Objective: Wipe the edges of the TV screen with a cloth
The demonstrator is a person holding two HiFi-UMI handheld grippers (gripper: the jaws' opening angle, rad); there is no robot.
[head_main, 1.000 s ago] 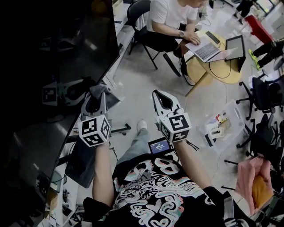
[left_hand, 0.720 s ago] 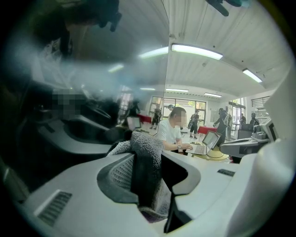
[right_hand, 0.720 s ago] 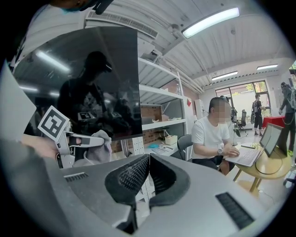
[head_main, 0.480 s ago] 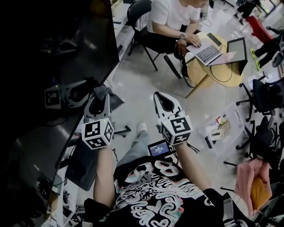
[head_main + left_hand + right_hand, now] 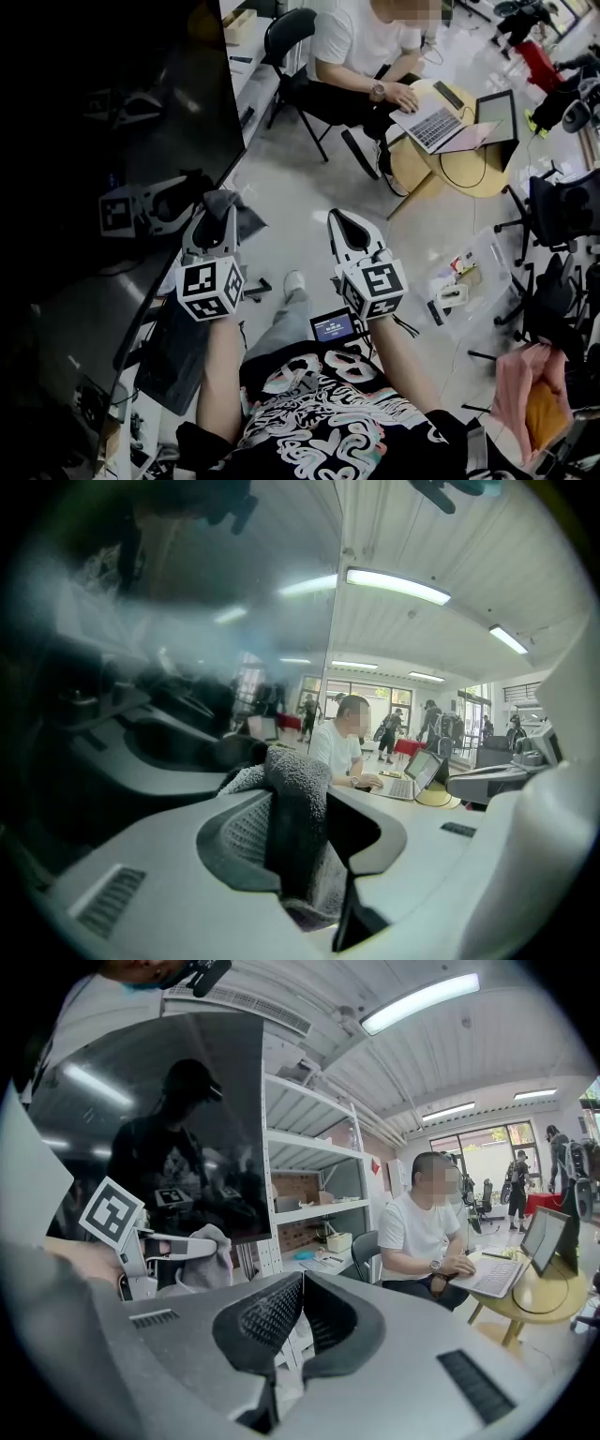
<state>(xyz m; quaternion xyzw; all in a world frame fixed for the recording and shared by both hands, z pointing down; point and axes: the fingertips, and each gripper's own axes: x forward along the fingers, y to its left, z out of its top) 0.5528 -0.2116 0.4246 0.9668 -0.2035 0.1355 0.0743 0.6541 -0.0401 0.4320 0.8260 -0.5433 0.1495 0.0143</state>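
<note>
Two claws show. The left claw (image 5: 217, 202) pinches the one grey cloth (image 5: 296, 822) at the single TV screen's (image 5: 112, 103) edge. The right claw (image 5: 339, 221) is pressed together, empty.

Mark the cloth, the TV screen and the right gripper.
cloth (image 5: 298, 794): left gripper view, fold pinched between the jaws.
TV screen (image 5: 141, 94): head view, dark glass.
right gripper (image 5: 302, 1279): right gripper view, where the shut fingertips meet.

Head view steeply down, gripper views along jaws, all share seated person (image 5: 361, 42).
</note>
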